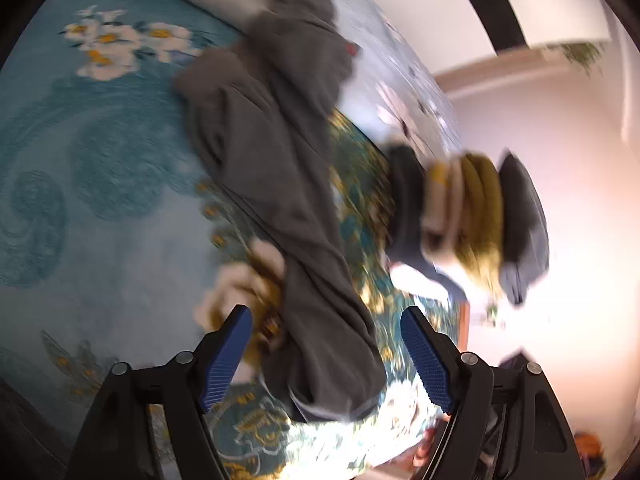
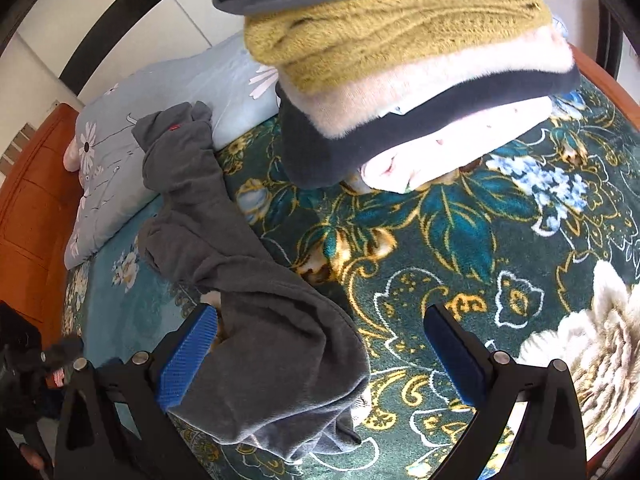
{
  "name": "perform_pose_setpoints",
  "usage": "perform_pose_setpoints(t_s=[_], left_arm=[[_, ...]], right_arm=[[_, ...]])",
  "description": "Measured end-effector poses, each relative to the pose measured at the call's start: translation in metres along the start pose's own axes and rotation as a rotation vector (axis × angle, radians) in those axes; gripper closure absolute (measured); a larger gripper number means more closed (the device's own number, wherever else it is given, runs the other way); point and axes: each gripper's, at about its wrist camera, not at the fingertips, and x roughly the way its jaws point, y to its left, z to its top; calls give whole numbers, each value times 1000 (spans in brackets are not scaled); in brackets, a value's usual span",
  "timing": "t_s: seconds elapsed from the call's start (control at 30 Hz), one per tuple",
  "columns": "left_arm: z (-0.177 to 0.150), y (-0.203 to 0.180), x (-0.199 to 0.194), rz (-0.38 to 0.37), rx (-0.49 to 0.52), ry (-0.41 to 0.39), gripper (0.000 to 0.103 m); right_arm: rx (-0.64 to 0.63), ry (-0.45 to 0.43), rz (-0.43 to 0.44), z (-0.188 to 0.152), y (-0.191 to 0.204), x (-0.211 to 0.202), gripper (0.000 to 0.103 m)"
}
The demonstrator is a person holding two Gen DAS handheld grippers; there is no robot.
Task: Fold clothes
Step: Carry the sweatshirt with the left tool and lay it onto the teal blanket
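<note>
A grey garment lies crumpled in a long strip on the floral bedspread; it also shows in the blurred left wrist view. My right gripper is open, its blue pads either side of the garment's near end, which lies between the fingers. My left gripper is open just above the garment's other end. A stack of folded clothes, grey, mustard, pink and dark, sits on the bed beyond; it shows in the left wrist view too.
A pale blue flowered pillow lies at the head of the bed against an orange wooden headboard. A lighter teal blanket covers the bed's other part. The bed's edge runs behind the stack.
</note>
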Motion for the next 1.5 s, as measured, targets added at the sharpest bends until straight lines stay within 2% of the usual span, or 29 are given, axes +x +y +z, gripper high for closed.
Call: perform_pose_setpoints(t_s=[0.17,0.3,0.43,0.7,0.73,0.77,0.8,0.87,0.93,1.03,1.17,1.33,1.5], left_arm=[[54,36,2,71,-141,-108,23],[90,66,23,92,-221,-112,23],[103,73,41,114,-206,-96,23],[126,80,73,148,-160,-67,27],[129,81,77,153,-154,-64,31],[132,82,81,157,-148,-60,46],[135,83,85,161,-142,-56,66],[140,85,91,168,-132,-52,82],[142,89,82,167,-135,-70,87],[143,95,57,207,-117,-136,90],[154,123,2,233,-158,-247,91],[177,189,-108,274,-280,-422,92],[166,261,-217,353,-355,-561,92]], right_arm=[[-3,72,4,-10,2,20,0],[-46,132,8,-19,13,36,0],[-78,171,-16,-25,15,43,0],[-44,211,-73,-26,8,43,0],[-45,214,-79,-26,8,43,0],[-45,218,-85,-26,9,42,0],[-46,221,-90,-27,9,42,0],[-44,226,-101,-26,10,41,0],[-46,222,-106,-25,12,40,0],[-58,216,-112,-24,17,37,0],[-80,207,-110,-22,26,33,0],[-108,185,-92,-25,40,27,0],[-142,169,-72,-31,58,23,0]])
